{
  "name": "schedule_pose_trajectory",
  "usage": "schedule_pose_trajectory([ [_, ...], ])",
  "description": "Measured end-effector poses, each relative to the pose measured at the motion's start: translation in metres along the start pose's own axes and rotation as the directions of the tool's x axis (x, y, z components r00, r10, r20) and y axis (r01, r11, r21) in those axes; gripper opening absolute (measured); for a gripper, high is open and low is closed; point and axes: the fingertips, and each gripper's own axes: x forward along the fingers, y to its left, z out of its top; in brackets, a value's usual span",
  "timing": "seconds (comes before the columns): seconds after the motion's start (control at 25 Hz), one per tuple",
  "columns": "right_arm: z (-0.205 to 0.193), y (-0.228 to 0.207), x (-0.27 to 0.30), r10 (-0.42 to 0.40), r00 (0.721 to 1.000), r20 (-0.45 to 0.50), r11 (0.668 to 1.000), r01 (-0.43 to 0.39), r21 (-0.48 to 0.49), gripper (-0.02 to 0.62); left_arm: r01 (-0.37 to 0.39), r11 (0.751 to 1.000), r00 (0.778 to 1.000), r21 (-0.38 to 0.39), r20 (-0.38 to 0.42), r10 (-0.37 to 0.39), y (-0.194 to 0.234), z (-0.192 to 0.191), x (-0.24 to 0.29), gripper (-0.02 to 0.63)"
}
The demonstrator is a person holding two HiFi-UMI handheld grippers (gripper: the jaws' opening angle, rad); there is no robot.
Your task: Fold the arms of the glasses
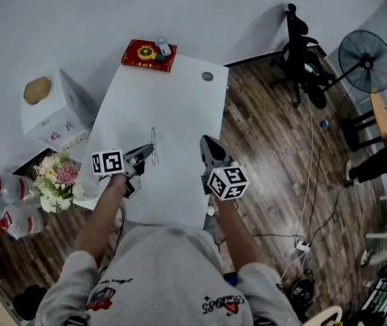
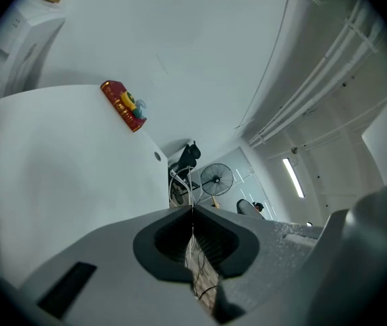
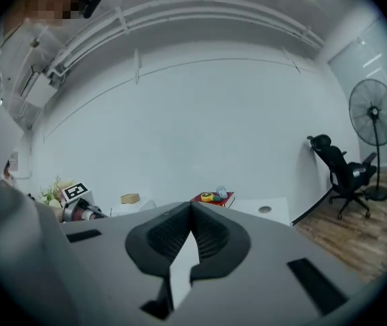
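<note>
The thin wire-framed glasses (image 1: 154,143) stand up off the white table (image 1: 180,100) at its near left part. My left gripper (image 1: 150,151) is shut on their near end. In the left gripper view the jaws meet (image 2: 192,211), and pale wire loops of the glasses (image 2: 177,180) rise just past the tips. My right gripper (image 1: 206,142) hovers over the table's right part, well apart from the glasses. It is shut with nothing between its pads (image 3: 192,206). From its camera the left gripper's marker cube (image 3: 77,191) shows at the far left.
A red box (image 1: 149,54) carrying a tape roll and a small bottle lies at the table's far end, near a round cable hole (image 1: 208,76). Flowers (image 1: 56,178) and a white carton (image 1: 51,111) stand to the left. An office chair (image 1: 302,46) and a fan (image 1: 365,61) stand on the right.
</note>
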Motion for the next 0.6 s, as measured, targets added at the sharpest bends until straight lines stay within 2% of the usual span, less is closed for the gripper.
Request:
schedule_pose_trajectory([
  [0.2,0.011,0.013,-0.002,-0.019,0.999,0.027,0.994,0.021,-0.105,0.002,-0.005,1.0,1.0,0.021,0.007,0.005,-0.004,0.006,-0.001,0.006],
  [0.6,-0.008,0.017,-0.004,-0.033,0.999,-0.017,0.993,0.031,-0.112,0.0,-0.008,1.0,1.0,0.005,0.003,0.008,0.002,0.0,-0.002,0.008],
])
